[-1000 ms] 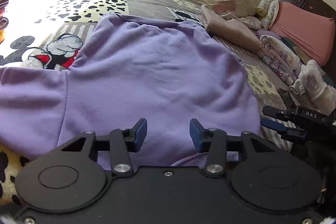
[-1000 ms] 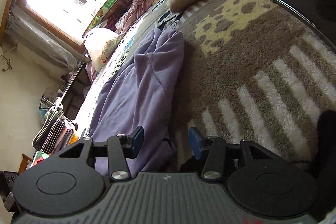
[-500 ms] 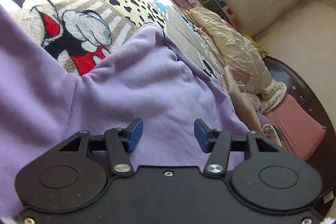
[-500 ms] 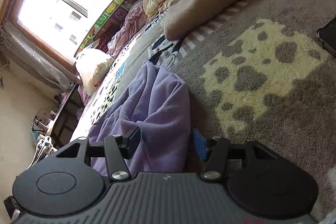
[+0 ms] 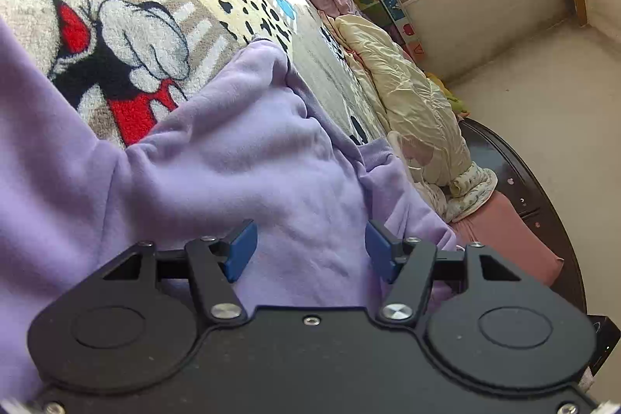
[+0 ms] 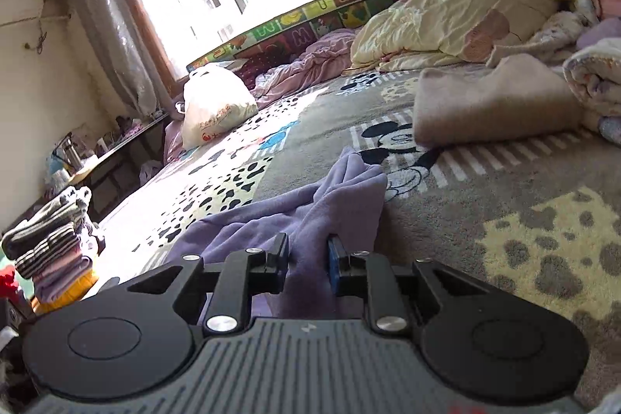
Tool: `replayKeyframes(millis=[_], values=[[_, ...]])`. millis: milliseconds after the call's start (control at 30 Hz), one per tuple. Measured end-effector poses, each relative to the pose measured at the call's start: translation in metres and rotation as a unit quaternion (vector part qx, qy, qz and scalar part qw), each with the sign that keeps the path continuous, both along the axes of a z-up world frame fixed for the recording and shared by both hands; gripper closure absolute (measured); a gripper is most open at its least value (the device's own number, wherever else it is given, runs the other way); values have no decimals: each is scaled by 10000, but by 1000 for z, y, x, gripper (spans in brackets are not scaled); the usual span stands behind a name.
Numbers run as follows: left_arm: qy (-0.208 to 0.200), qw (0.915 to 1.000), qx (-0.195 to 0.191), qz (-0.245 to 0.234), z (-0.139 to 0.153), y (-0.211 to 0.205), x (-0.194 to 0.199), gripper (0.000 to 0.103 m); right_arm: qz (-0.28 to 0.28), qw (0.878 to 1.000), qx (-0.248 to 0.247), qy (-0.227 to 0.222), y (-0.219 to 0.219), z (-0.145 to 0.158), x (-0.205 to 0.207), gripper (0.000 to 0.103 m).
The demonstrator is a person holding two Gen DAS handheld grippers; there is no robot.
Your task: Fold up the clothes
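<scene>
The right hand-held gripper (image 6: 308, 255) is closing on a fold of the soft lilac fleece sweatshirt (image 6: 330, 196); the left hand-held gripper (image 5: 308, 251), jaws opening wide, hovers over its body (image 5: 252, 161) on the cartoon-print bed blanket (image 5: 155, 6)

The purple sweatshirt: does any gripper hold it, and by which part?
The right gripper is closing on a bunched fold of the purple sweatshirt; the left gripper, opening, holds nothing.

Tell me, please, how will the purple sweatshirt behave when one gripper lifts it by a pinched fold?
The purple sweatshirt will probably droop: it already lies in soft folds. The fleecy cloth looks thick, so the closing right gripper, with a fold between its jaws, should hold without slipping. It may drag on the plush blanket.
</scene>
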State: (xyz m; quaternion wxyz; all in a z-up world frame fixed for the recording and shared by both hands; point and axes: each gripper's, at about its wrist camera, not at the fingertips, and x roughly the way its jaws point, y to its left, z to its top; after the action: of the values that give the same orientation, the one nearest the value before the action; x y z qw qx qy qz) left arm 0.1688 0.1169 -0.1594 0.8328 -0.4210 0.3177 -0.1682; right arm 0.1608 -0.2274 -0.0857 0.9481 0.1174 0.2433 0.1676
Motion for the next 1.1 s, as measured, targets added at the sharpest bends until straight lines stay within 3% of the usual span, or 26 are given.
replayKeyframes(millis=[100, 233, 300, 367, 467, 533, 633, 733, 833, 900, 1000, 1067, 1100], values=[[-3, 10000, -62, 10, -1, 2, 0, 42, 834, 9882, -1272, 159, 54, -5, 6, 80], [-12, 9999, -148, 43, -2, 7, -1, 42, 1821, 9407, -2854, 228, 115, -30, -11, 80], [-10, 9997, -235, 98, -3, 11, -1, 42, 2324, 9151, -3291, 183, 136, -34, -33, 79], [-13, 9993, -340, 165, -3, 15, -1, 42, 2606, 9065, -3316, 202, 142, -28, -47, 79], [-7, 9989, -438, 193, -4, 18, -1, 42, 2830, 9139, -2892, 308, 131, -8, -59, 79], [-14, 9989, -420, 188, -4, 18, -1, 42, 2701, 9349, -2267, 399, 109, 13, -57, 78], [-21, 9991, -380, 175, -4, 16, -1, 42, 2064, 9703, -1116, 579, 63, 32, -31, 73], [-31, 9992, -363, 166, -4, 15, -1, 42, 1031, 9914, -145, 791, 10, 26, 14, 68], [-46, 9993, -342, 144, -4, 14, 0, 42, 200, 9893, 861, 1165, -32, -1, 60, 66], [-60, 9994, -325, 126, -4, 13, 0, 42, -120, 9829, 1223, 1373, -44, -23, 88, 66], [-81, 9996, -273, 93, -4, 10, 3, 42, -99, 9685, 1660, 1855, -46, -53, 127, 62], [-102, 9996, -237, 69, -5, 9, 4, 42, -33, 9612, 1829, 2064, -42, -70, 145, 45], [-114, 9997, -217, 53, -5, 9, 4, 42, 15, 9613, 1842, 2047, -40, -76, 151, 45]])
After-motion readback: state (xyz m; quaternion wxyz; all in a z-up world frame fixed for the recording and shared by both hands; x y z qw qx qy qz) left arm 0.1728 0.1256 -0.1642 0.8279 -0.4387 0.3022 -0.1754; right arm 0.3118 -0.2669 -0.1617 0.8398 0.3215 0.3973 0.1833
